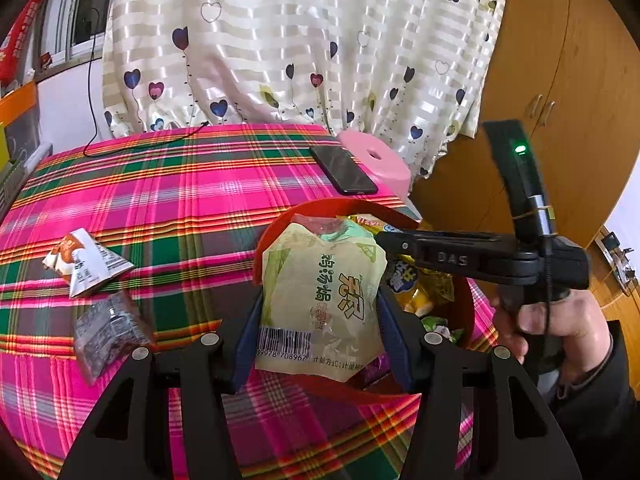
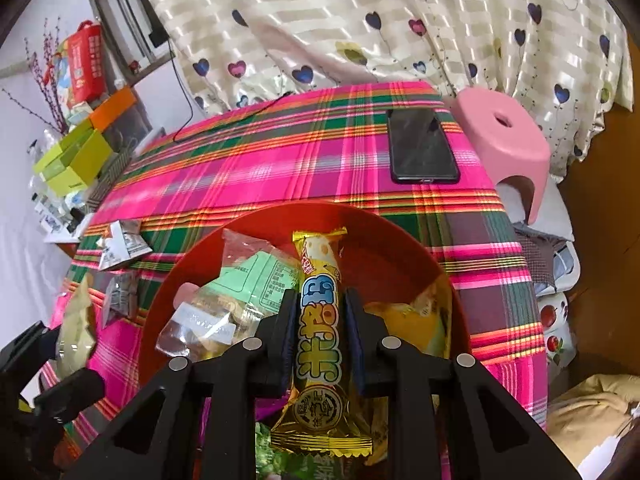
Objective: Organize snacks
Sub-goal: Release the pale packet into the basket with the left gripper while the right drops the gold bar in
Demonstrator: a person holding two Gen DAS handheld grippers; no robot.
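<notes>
A pale green snack packet is clamped in the left gripper and a yellow snack bar in the right gripper, both over the red bowl just beneath.

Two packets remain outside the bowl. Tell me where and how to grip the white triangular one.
Grip the white triangular packet across its raised middle ridge, coming from above with the jaws straddling the ridge. It sits puffed like a pyramid on the plaid cloth; its flat corners offer little purchase. The clear packet lies close on its near side.
</notes>
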